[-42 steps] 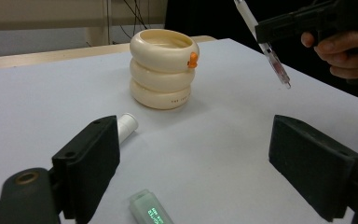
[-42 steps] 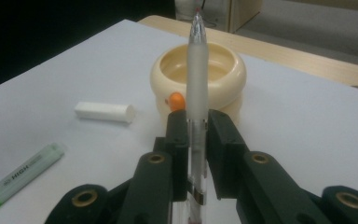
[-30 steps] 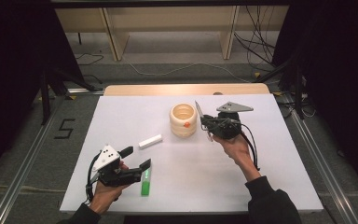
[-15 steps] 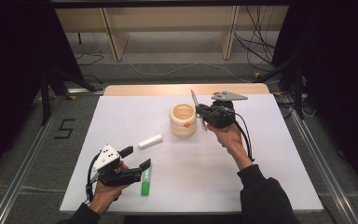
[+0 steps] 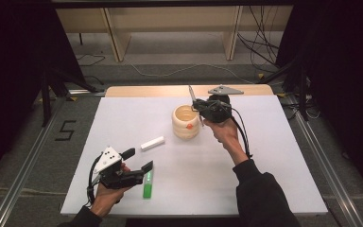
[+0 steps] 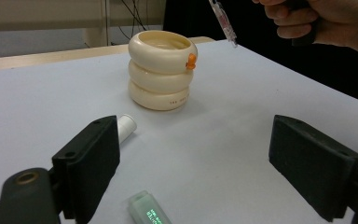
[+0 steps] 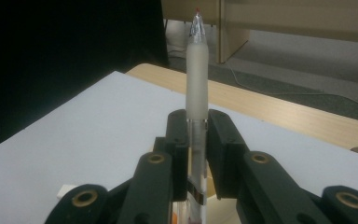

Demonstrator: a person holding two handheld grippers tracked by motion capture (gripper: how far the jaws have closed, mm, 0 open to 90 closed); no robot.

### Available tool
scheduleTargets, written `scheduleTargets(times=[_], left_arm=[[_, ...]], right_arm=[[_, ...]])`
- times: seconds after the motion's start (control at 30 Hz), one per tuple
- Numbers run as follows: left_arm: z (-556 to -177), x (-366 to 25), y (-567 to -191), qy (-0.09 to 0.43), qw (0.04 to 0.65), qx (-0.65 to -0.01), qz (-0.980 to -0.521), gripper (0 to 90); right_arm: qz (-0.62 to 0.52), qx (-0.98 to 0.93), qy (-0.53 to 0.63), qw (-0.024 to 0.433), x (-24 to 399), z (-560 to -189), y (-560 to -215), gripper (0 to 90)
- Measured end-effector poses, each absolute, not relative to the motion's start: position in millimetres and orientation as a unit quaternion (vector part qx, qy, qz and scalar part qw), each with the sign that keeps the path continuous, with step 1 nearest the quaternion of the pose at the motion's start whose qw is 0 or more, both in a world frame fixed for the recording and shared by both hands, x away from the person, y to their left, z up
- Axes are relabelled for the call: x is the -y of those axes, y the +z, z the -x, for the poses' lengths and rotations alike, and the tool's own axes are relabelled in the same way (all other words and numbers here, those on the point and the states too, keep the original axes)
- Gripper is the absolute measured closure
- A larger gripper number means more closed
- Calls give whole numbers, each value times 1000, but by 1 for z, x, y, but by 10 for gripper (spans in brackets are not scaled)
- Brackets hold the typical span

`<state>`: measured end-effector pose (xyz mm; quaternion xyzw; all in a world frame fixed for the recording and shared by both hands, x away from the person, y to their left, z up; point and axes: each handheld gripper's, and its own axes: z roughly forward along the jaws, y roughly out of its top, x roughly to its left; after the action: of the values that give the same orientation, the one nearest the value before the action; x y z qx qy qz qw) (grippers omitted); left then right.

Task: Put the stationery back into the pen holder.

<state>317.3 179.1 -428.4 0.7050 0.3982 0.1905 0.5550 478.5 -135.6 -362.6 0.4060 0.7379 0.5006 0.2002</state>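
A cream ringed cup (image 5: 185, 122) (image 6: 162, 70) with a small orange mark stands on the white table (image 5: 264, 156), right of centre. Just right of its rim, my right gripper (image 5: 199, 108) (image 7: 197, 128) is shut on a clear pen (image 5: 191, 96) (image 7: 197, 70) that points up and away; the pen (image 6: 223, 21) hangs over the table beside the cup. My left gripper (image 5: 138, 159) (image 6: 196, 154) rests open at the near left with nothing between its jaws. A green marker (image 5: 147, 184) (image 6: 148, 212) lies just by it, and a white cylinder (image 5: 152, 143) (image 6: 126, 126) a little farther.
A wooden strip (image 5: 146, 91) runs along the table's far edge, with shelf legs and cables on the floor beyond. Metal rails flank the table, and a "5" mark (image 5: 66, 130) is on the floor at left.
My right gripper has carried the pen left, farther away and slightly up, closer to the cup's rim. The left gripper has stayed put.
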Motion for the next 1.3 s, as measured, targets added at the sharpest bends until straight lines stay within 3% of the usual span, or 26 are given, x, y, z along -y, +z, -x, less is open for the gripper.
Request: scheduleTargets(times=[1.3], left_arm=[[-317, -180, -428, 186, 560, -399, -701, 158]], right_arm=[[-409, -731, 492, 236, 89, -515, -358, 798]])
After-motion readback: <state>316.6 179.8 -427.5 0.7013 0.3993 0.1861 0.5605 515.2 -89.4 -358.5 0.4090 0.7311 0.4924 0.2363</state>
